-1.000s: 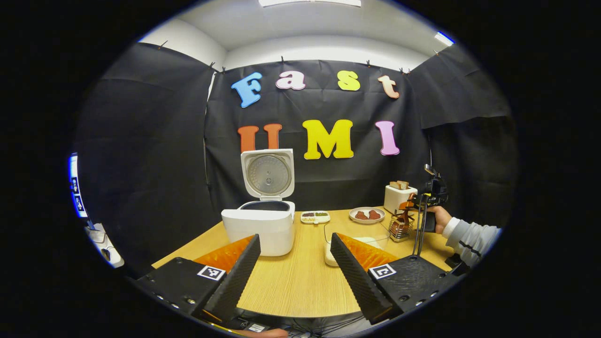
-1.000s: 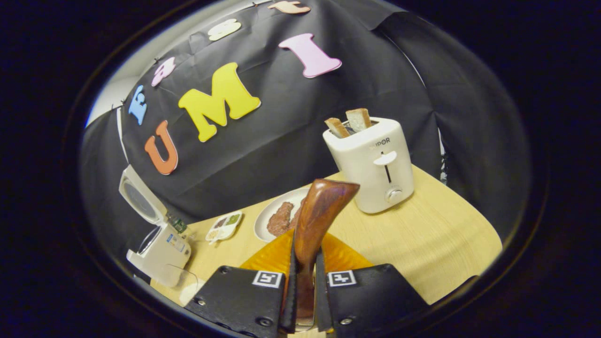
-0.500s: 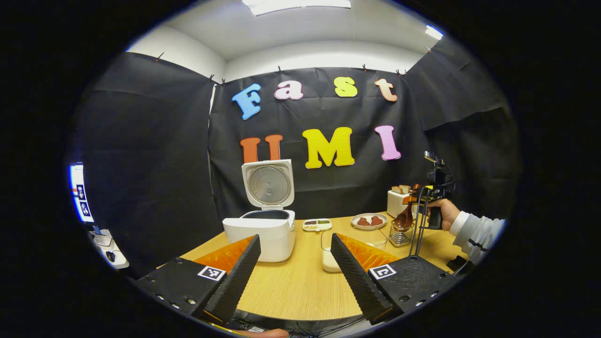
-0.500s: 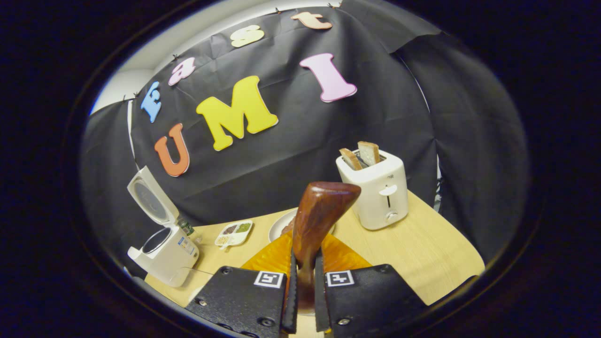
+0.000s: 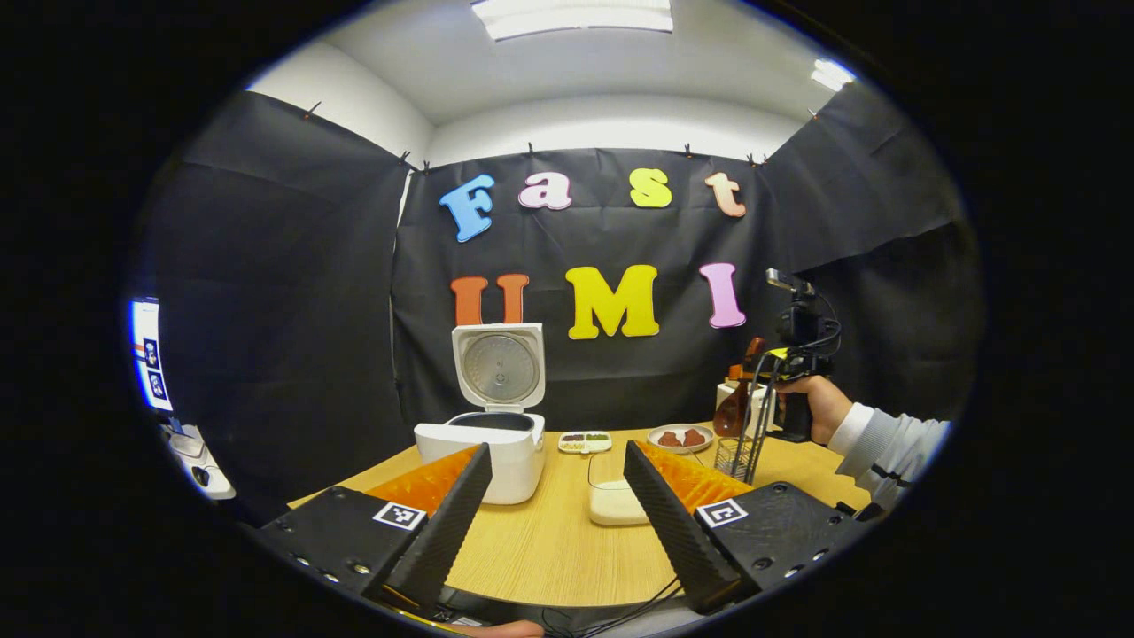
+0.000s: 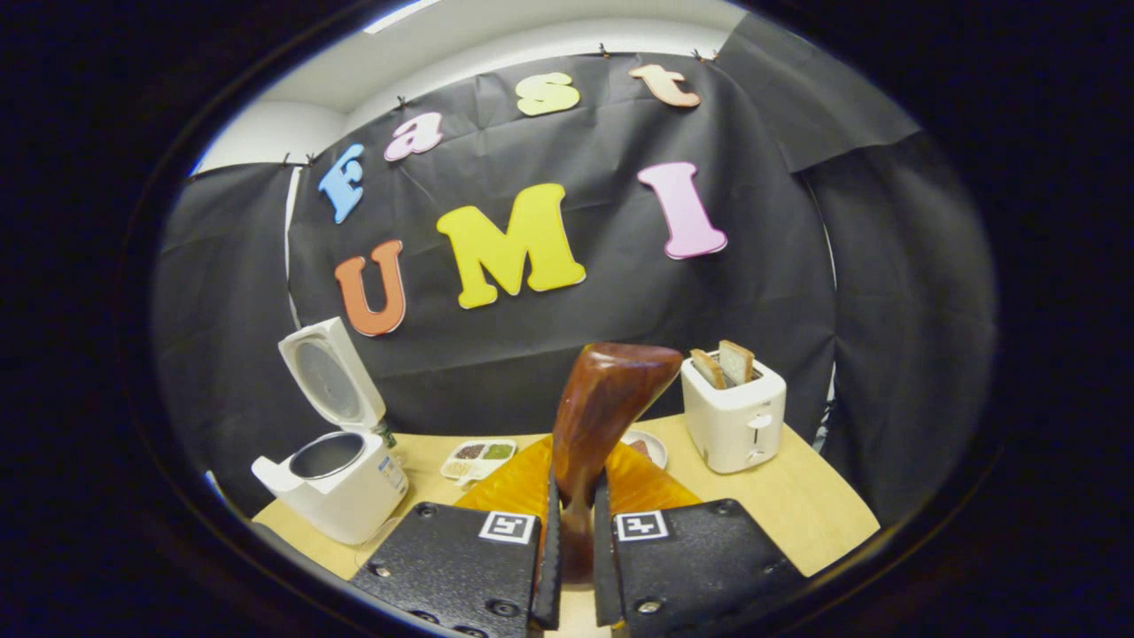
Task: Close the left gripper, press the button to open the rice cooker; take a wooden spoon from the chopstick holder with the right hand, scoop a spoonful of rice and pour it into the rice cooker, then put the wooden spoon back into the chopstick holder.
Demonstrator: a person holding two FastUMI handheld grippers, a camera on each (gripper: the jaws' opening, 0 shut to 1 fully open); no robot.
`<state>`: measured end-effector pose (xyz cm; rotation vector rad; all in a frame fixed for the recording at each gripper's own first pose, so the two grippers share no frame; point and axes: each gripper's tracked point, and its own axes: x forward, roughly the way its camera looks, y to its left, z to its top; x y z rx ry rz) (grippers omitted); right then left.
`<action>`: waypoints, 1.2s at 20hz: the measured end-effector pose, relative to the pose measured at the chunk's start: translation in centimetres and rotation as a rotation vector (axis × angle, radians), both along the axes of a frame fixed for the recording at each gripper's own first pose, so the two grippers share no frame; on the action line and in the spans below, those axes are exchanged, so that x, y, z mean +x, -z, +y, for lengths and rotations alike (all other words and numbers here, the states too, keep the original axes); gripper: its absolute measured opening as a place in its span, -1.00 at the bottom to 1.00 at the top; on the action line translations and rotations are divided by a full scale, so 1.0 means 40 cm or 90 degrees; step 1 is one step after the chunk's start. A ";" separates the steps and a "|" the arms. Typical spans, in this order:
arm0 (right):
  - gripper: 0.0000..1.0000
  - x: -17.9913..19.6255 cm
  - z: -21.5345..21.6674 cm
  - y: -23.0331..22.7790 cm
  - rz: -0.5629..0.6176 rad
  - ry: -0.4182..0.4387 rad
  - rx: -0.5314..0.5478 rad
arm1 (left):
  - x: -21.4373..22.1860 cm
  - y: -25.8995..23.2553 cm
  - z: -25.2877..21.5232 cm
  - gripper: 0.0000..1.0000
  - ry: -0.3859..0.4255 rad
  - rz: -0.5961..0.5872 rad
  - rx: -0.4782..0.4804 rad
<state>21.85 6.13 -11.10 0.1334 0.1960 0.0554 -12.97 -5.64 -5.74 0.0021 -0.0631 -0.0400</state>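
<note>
The white rice cooker [image 5: 483, 447] stands with its lid [image 5: 499, 368] raised, the inner pot showing dark. My left gripper [image 5: 556, 447] is open and empty, hanging above the near table edge, well short of the cooker. To the right, a hand holds my right gripper [image 5: 760, 368], which is shut on the brown wooden spoon [image 5: 733, 409]. The spoon's bowl hangs just over the wire chopstick holder [image 5: 733, 456]. A clear box of rice [image 5: 616, 503] sits between cooker and holder. In the right gripper view, the right gripper [image 6: 574, 496] clamps the spoon [image 6: 607, 408] upright, with the open cooker [image 6: 341, 483] at the left.
A white toaster [image 6: 733, 415] holding bread slices stands at the back right. A plate of brown food [image 5: 678, 436] and a small divided dish [image 5: 585, 440] lie along the back of the wooden table [image 5: 549, 549]. Cables hang at the table's front edge.
The right gripper has risen with the spoon, lifting its bowl up out of the wire holder. The left gripper has drawn back and tilted up a little, still open.
</note>
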 end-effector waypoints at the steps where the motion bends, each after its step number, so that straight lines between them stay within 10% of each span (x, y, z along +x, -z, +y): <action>1: -0.60 -0.007 0.026 -0.006 -0.011 0.002 -0.016 | -0.011 -0.005 0.010 0.91 -0.001 -0.006 0.006; 11: -0.60 -0.031 0.311 0.211 0.013 -0.041 -0.156 | -0.057 -0.024 0.099 0.91 0.019 -0.022 -0.034; 19: -0.60 0.009 0.282 0.300 0.026 0.063 -0.236 | -0.044 0.016 0.119 0.94 0.008 0.013 -0.030; 24: -0.60 0.009 0.303 0.392 0.088 0.068 -0.133 | -0.038 0.022 0.118 0.94 0.016 0.022 -0.025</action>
